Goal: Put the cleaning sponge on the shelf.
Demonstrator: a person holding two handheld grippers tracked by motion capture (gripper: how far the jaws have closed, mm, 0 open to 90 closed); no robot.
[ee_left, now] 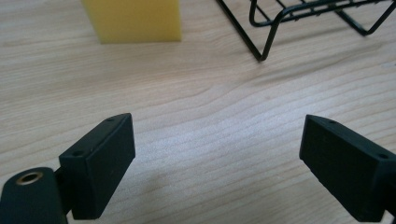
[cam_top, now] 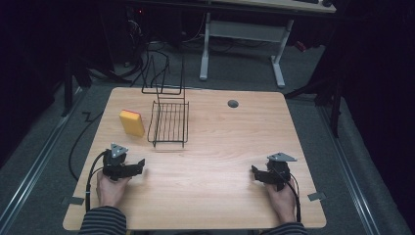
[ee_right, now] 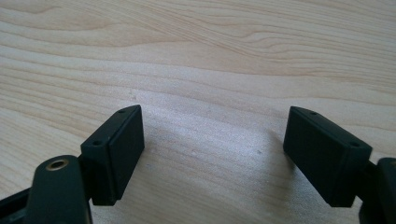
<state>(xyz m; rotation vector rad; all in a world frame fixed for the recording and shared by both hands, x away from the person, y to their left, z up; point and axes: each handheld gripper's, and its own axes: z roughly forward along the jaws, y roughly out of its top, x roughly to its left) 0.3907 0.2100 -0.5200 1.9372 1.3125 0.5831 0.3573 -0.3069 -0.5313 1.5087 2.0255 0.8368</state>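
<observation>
A yellow sponge (cam_top: 131, 122) with an orange top edge lies on the wooden table (cam_top: 220, 147) at the back left. Just right of it stands a black wire rack (cam_top: 169, 122). My left gripper (cam_top: 139, 166) rests low near the table's front left, open, with nothing between its jaws. Through the left gripper view the sponge (ee_left: 133, 21) sits ahead to the left and the rack's wire feet (ee_left: 303, 18) ahead to the right, past the left gripper (ee_left: 217, 154). My right gripper (cam_top: 255, 172) rests at the front right, open over bare wood (ee_right: 212, 144).
A small grey round cap (cam_top: 233, 103) is set in the table near its back edge. Beyond the table are cables on the floor and a white desk frame (cam_top: 242, 34). Dark floor surrounds the table on all sides.
</observation>
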